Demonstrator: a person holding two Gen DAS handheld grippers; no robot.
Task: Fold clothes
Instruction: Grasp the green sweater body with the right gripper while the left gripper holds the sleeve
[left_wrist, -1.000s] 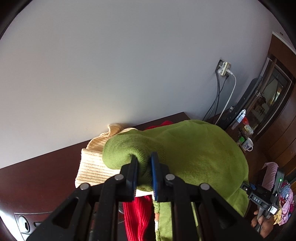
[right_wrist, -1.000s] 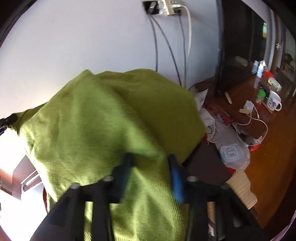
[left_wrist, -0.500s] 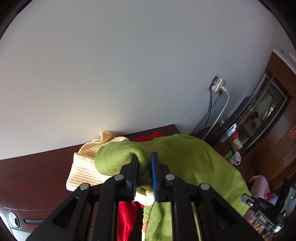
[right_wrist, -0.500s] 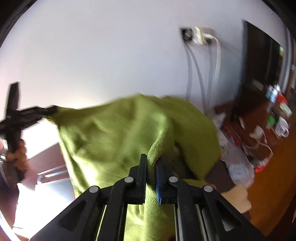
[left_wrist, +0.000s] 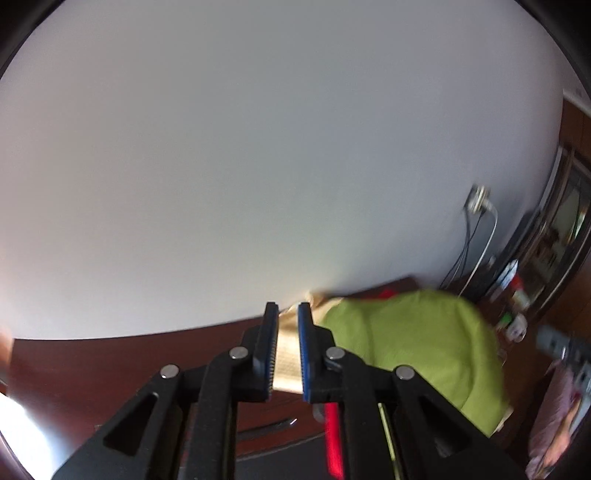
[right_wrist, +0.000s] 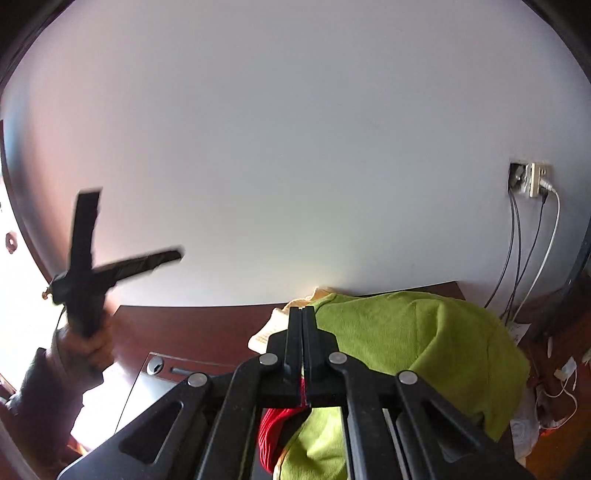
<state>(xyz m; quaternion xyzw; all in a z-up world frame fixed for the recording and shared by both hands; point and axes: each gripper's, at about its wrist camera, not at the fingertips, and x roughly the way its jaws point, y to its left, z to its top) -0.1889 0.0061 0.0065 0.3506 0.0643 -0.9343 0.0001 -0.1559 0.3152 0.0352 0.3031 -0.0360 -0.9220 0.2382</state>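
Observation:
A green garment (left_wrist: 413, 339) lies heaped on a pile of clothes on the dark wooden table (left_wrist: 110, 365), over a cream knit (left_wrist: 286, 354) and a red garment (left_wrist: 334, 439). My left gripper (left_wrist: 284, 314) is slightly open and empty, raised to the left of the pile. In the right wrist view the green garment (right_wrist: 417, 336) lies just beyond my right gripper (right_wrist: 302, 314), whose jaws are shut with nothing visible between them. The left gripper (right_wrist: 122, 266) shows there, blurred, high at the left.
A white wall fills the background. A wall socket (right_wrist: 532, 181) with hanging cables (right_wrist: 517, 258) is at the right. Clutter and a mug (left_wrist: 517, 325) stand on the right part of the table. A drawer lock (right_wrist: 154, 367) is at the table's front.
Both grippers have let go of the green garment, which dropped onto the pile. Both have lifted and pulled back; the left moved leftward.

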